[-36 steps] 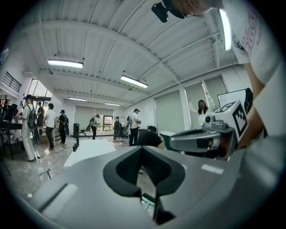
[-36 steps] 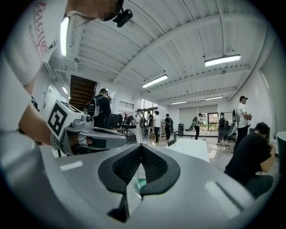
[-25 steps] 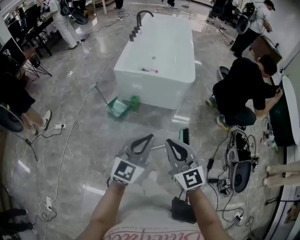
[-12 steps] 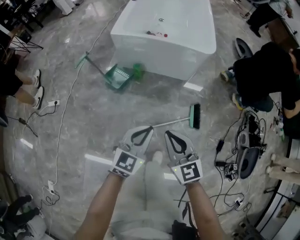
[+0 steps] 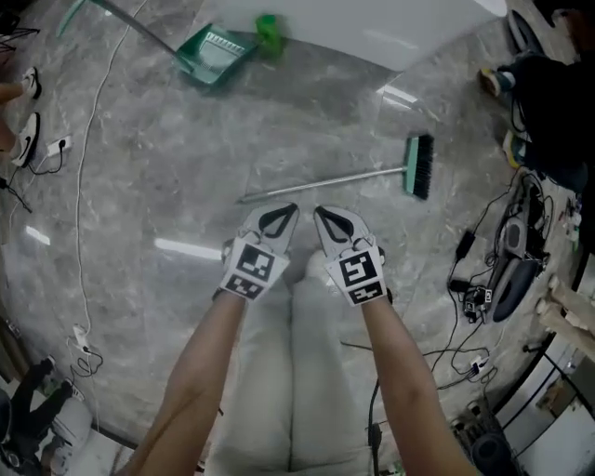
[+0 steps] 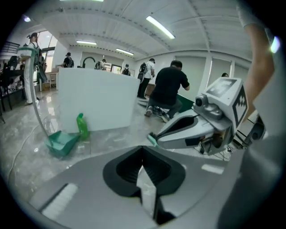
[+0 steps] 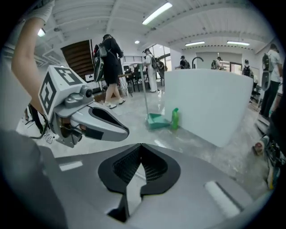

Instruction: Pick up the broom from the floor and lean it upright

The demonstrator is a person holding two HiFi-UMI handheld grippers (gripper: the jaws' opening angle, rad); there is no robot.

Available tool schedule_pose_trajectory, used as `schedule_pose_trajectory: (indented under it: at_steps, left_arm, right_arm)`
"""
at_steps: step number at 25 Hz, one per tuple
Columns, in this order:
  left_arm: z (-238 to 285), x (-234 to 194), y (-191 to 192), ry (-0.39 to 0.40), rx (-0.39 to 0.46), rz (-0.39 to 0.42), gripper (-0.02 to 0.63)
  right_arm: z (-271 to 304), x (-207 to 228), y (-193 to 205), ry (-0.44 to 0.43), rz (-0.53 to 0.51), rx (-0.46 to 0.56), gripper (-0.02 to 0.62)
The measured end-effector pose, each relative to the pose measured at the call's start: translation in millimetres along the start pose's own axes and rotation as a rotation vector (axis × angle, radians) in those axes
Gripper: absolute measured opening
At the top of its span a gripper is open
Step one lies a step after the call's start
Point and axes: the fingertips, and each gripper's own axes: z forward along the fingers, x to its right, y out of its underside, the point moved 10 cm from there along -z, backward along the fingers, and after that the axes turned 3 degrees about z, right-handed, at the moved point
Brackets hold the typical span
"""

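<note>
approach to the broom (image 5: 346, 177) lying flat.
the left hand-held gripper (image 5: 277, 219) and right hand-held gripper (image 5: 331, 223) hung near the broom's handle, jaws together, empty; they should open before straddling it.

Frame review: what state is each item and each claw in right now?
Broom: lying flat on the floor, not gripped.
Left claw: shut, empty.
Right claw: shut, empty.
Green dustpan: resting on the floor.
Green bottle: standing upright beside the dustpan.
</note>
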Motion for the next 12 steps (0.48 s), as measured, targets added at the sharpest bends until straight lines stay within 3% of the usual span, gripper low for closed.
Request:
schedule_pose_trajectory:
  at_steps: [6, 8, 12]
  left_arm:
    - [42, -13, 79, 0.037, -0.082, -0.019, 0.000]
    - [54, -25, 95, 0.028, -0.077, -0.025, 0.000]
    - [78, -46, 124, 0.010, -0.078, -0.031, 0.000]
  right_arm:
    - [80, 20, 67, -0.064, -0.043, -0.168, 0.003]
    - [110, 28, 88, -0.080, -0.071, -0.243, 0.103]
    - [159, 35, 133, -0.122, -0.248, -0.424, 0.184]
